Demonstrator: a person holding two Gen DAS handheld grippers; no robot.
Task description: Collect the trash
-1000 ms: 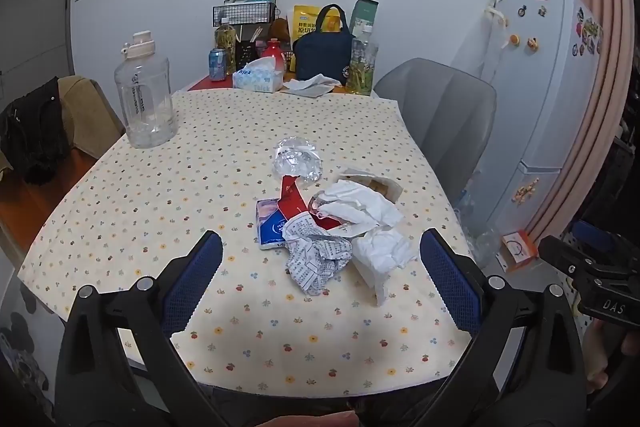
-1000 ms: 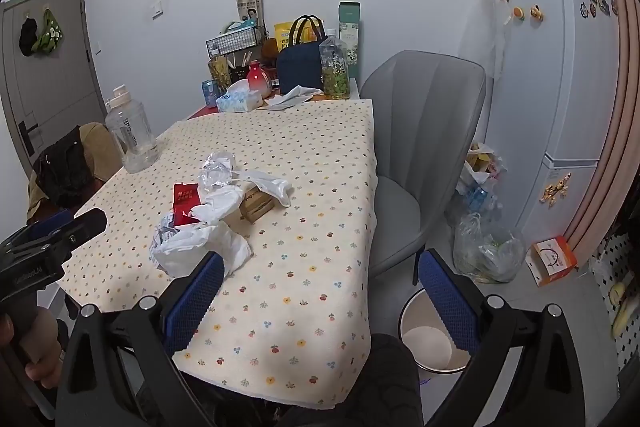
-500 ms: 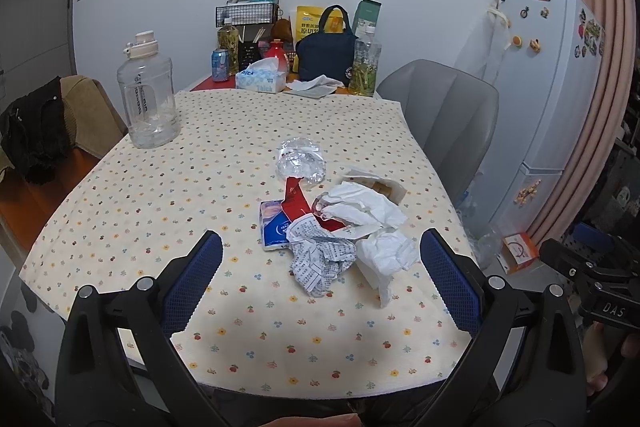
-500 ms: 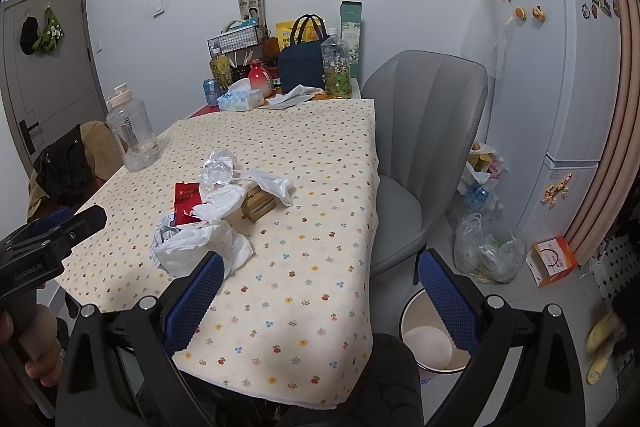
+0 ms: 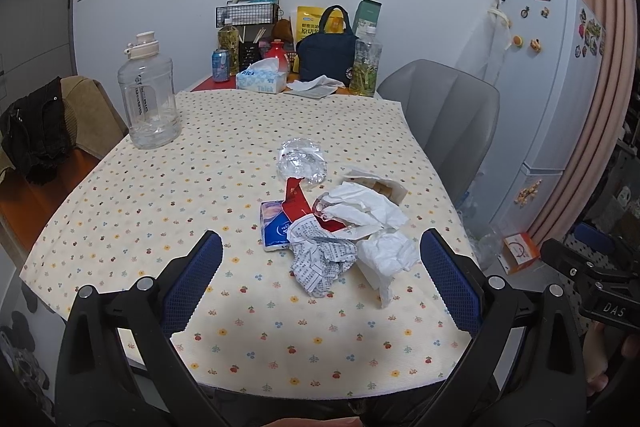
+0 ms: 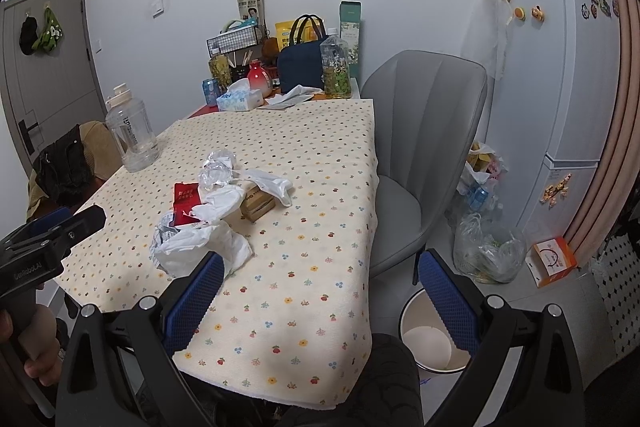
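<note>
The left tongs (image 5: 320,283) hang over the near edge of the desk (image 5: 120,203) with their blue pads spread wide apart and nothing between them. Just ahead of them, between the lines of the two fingers, lies the trash pile (image 5: 340,219): a crumpled printed paper (image 5: 320,259) nearest the tongs, a blue and white packet (image 5: 274,227) to its left, a red wrapper (image 5: 296,205) behind that, white tissue (image 5: 372,211) to the right, and a crushed clear plastic piece (image 5: 300,159) farthest off. All of these touch or overlap one another. A big clear water jug (image 5: 149,99) stands well beyond the left finger, far from the pile.

The right tongs (image 6: 318,291) are also wide apart and empty, held off the desk's near right corner. From here the trash pile sits ahead and to the left; the white tissue (image 6: 200,247) lies just beyond the left finger's tip, with a brown cardboard box (image 6: 258,205) behind it. Under the right finger, on the floor, stands a white waste bin (image 6: 424,339), beside a grey chair (image 6: 424,131). The left tongs' handle, gripped by a hand (image 6: 40,351), shows at the far left edge
</note>
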